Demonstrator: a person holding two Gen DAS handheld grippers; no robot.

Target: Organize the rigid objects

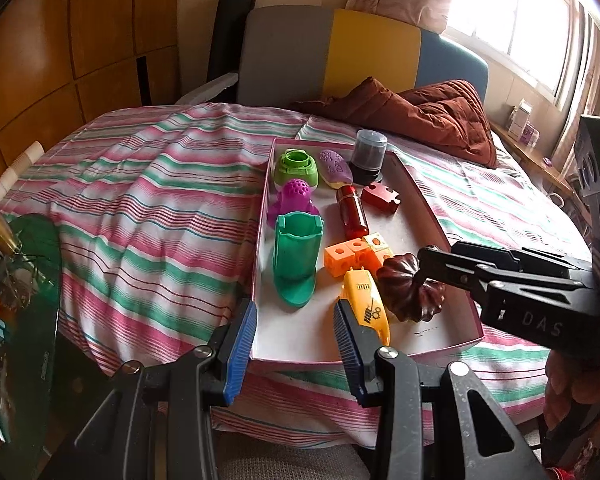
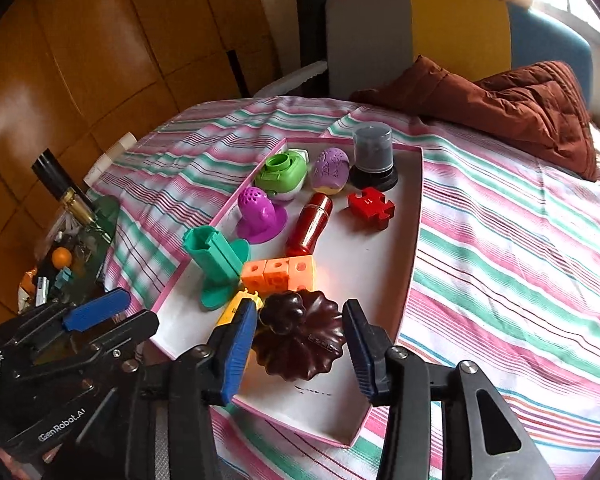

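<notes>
Right gripper (image 2: 300, 344) stands parted around a dark brown, glossy fluted mould (image 2: 300, 340) in the tray's (image 2: 410, 216) near end, pads clear of it. Left gripper (image 1: 296, 344) hangs part open and empty over the tray's near rim. Beyond the mould in the tray: yellow toy (image 1: 366, 304), orange cubes (image 2: 278, 272), teal stand (image 2: 216, 264), red cylinder (image 2: 310, 228), red puzzle piece (image 2: 370, 202).

Left gripper (image 1: 294, 344): 2 black angular fingers with ribbed blue pads (image 1: 242, 354); round silver screws at the finger pivots; white "GenRobot.AI" lettering on its black body; right gripper (image 2: 300, 350): the same black fingers, blue pads and silver screws; white letters "DAS" on its side.
</notes>
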